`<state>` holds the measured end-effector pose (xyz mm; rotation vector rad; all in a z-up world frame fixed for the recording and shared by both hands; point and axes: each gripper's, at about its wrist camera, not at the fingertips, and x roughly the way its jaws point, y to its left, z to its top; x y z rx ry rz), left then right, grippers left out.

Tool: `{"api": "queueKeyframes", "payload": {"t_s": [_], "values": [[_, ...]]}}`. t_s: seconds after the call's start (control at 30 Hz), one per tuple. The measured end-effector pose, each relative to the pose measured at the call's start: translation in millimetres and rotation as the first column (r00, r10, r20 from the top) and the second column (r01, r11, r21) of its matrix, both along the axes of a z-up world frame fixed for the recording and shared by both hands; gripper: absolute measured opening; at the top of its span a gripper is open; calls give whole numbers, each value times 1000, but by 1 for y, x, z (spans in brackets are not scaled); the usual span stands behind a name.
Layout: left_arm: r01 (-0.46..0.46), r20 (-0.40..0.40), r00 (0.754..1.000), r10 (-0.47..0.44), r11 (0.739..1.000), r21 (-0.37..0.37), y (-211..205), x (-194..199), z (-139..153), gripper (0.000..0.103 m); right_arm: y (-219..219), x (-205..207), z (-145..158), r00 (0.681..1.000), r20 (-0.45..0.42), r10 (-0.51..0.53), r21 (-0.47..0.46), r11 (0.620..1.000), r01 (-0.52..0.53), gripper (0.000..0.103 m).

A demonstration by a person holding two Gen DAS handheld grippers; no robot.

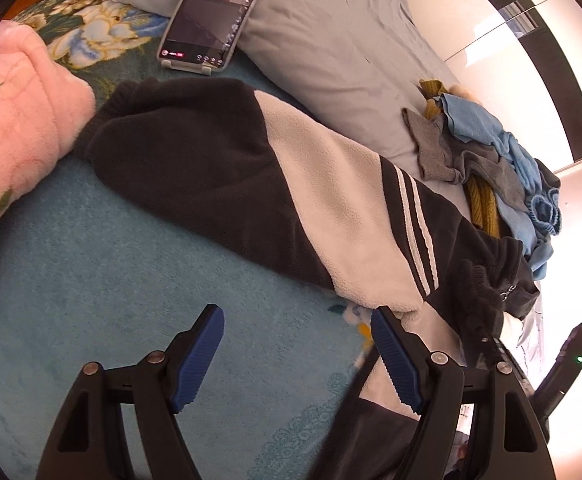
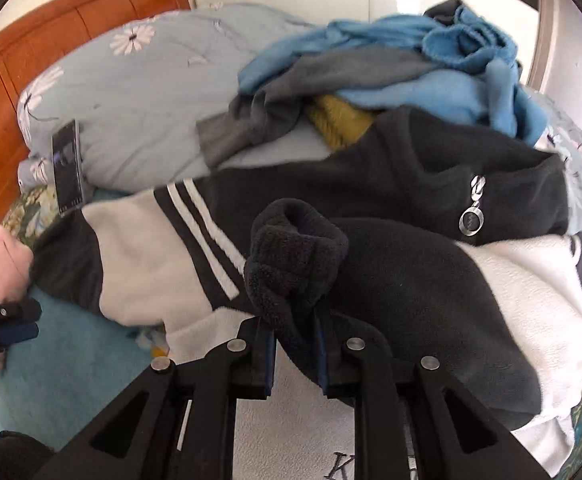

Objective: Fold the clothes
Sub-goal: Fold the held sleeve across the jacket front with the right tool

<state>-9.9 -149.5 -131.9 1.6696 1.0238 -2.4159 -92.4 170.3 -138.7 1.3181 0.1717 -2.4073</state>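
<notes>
A black and white fleece jacket (image 1: 331, 200) with two white stripes lies across the bed, one sleeve stretched toward the upper left. My left gripper (image 1: 299, 348) is open above the teal blanket, its right pad (image 1: 395, 360) at the jacket's white hem. In the right wrist view my right gripper (image 2: 295, 332) is shut on the jacket's black ribbed sleeve cuff (image 2: 295, 252), held over the jacket's body (image 2: 411, 292). A metal zipper pull (image 2: 473, 216) shows on the collar. The left gripper (image 2: 11, 328) appears at that view's left edge.
A phone on a stand (image 1: 215, 12) leans against the grey-blue duvet (image 1: 331, 40). A heap of blue, grey and mustard clothes (image 1: 491, 152) lies behind the jacket. Pink fleece (image 1: 19, 120) is at left, a wooden headboard (image 2: 71, 20) beyond, a teal blanket (image 1: 91, 280) underneath.
</notes>
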Motion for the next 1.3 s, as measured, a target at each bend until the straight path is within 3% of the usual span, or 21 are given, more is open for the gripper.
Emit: {"api": "queueKeyframes", "payload": {"t_s": [0.07, 0.17, 0.27, 0.4, 0.5, 0.6, 0.8, 0.83, 0.87, 0.9, 0.97, 1.13, 1.2, 1.3], "values": [[19, -4, 1000, -19, 1000, 5, 7, -3, 0, 79, -1, 2, -3, 1000, 13, 25, 0, 1000, -25, 28], [55, -12, 998, -55, 998, 16, 19, -8, 2, 80, -4, 10, -2, 992, 45, 116, -44, 992, -114, 47], [111, -32, 993, -109, 992, 53, 39, -20, 6, 80, 6, 19, 6, 985, 48, 164, -87, 983, -159, 48], [186, -62, 982, -181, 977, 101, 67, -36, 11, 83, 53, 22, 21, 997, 40, 73, -163, 984, -66, 49], [275, -86, 961, -265, 950, 149, 100, -52, 8, 84, 106, 20, 27, 997, 45, -70, -180, 981, 77, 50], [346, -77, 938, -338, 923, 170, 133, -67, -1, 84, 159, 20, 31, 977, 56, -206, -188, 959, 213, 50], [360, -65, 932, -356, 894, 266, 157, -81, -22, 81, 230, 36, 21, 920, 116, -375, -190, 900, 391, 50], [363, -74, 931, -357, 893, 265, 158, -82, -21, 78, 238, 38, 19, 911, 128, -392, -191, 891, 411, 50], [369, -78, 929, -361, 895, 248, 159, -82, -20, 64, 244, 40, 16, 905, 137, -403, -192, 885, 423, 50], [374, -80, 927, -366, 895, 242, 159, -84, -18, 44, 250, 42, 13, 899, 146, -412, -193, 880, 435, 50], [383, -84, 924, -374, 894, 231, 158, -87, -16, 21, 258, 44, 8, 889, 161, -428, -196, 869, 454, 50], [375, -153, 925, -346, 894, 245, 140, -95, 10, 21, 262, 41, 6, 882, 170, -440, -218, 856, 469, 50], [364, -168, 928, -334, 908, 206, 131, -99, 15, 21, 261, 40, 5, 884, 165, -438, -222, 856, 466, 50], [372, -70, 928, -365, 914, 161, 127, -101, -12, 21, 262, 37, 0, 883, 174, -435, -211, 860, 465, 50]]}}
